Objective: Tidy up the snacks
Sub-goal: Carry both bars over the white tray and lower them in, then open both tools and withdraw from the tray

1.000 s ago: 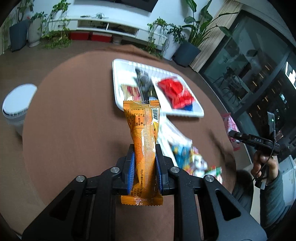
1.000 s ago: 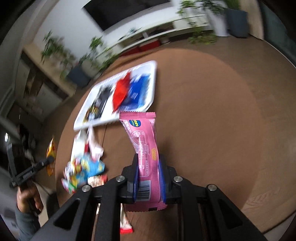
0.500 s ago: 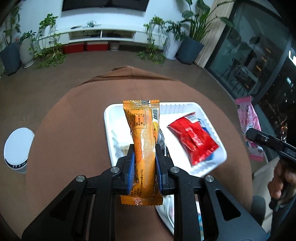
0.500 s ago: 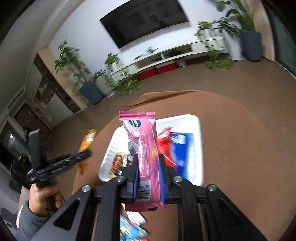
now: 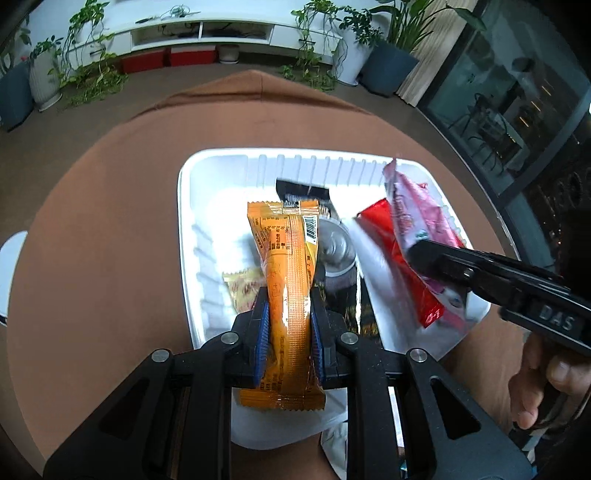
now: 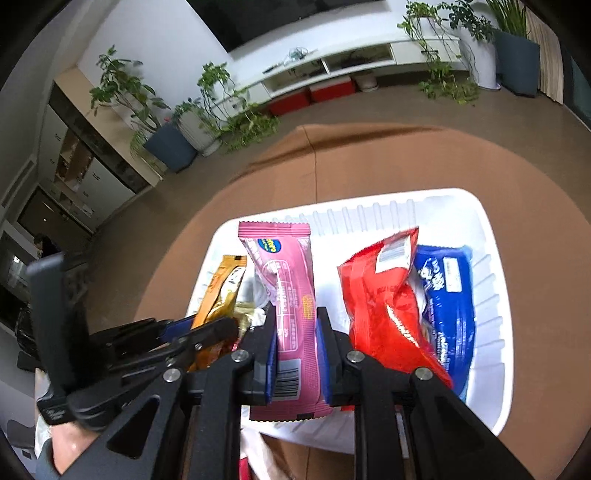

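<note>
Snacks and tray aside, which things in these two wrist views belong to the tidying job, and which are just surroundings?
Part of the job:
- orange snack bar, in the left hand-held gripper
- pink snack bar, in the right hand-held gripper
- white tray
- red packet and blue packet in the tray

Just surroundings:
- potted plants
- white TV shelf
- brown tablecloth

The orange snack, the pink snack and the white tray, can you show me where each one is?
orange snack point(image 5: 291, 291): left wrist view, middle of the wrapper between the gripper pads.
pink snack point(image 6: 291, 295): right wrist view, middle of the wrapper above the pads.
white tray point(image 6: 495, 295): right wrist view, ribbed right wall.
</note>
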A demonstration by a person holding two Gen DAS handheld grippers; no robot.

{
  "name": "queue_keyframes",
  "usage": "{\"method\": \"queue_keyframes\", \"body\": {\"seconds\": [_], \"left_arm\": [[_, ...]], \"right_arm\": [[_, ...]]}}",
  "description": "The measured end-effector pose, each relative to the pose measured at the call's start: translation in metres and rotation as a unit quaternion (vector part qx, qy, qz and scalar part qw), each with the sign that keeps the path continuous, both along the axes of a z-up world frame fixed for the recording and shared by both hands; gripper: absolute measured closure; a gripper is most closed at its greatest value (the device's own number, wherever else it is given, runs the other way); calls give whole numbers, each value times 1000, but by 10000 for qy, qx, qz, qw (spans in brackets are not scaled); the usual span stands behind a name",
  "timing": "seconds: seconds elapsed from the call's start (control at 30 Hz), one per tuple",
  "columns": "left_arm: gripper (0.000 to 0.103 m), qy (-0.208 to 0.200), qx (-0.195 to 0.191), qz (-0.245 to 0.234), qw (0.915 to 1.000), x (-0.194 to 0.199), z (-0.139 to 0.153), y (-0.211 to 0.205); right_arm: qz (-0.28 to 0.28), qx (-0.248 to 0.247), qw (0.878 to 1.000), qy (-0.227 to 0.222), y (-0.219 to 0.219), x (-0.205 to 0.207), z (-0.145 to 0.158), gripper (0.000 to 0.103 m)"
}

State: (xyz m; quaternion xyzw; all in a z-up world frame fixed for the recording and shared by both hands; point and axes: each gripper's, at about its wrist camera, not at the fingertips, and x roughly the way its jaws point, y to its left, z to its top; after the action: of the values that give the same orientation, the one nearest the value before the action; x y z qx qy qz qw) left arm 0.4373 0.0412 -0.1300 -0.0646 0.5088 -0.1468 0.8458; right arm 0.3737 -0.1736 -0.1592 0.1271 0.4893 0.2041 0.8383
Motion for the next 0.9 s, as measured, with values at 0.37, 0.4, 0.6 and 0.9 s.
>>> {"method": "queue_keyframes", "body": {"seconds": [0.37,0.4,0.6,0.9], "left_arm": [[85,-30,-69,98,9999,-17,-8,0],[85,-34,-66,107,9999,-21,-7,1],[85,-57,-119,178,9998,-37,-5,0],[85,-134,-187,256,9994,-54,-3,-4]], "right_arm": [[-61,-187,9997,108,0,-7,-21,83],[-66,-192,9997,113,0,-7,-22,83],[-72,-307,9994,104,7,-8,-28,83],[-47,-382,9992,141,16,-9,-32,82]]}}
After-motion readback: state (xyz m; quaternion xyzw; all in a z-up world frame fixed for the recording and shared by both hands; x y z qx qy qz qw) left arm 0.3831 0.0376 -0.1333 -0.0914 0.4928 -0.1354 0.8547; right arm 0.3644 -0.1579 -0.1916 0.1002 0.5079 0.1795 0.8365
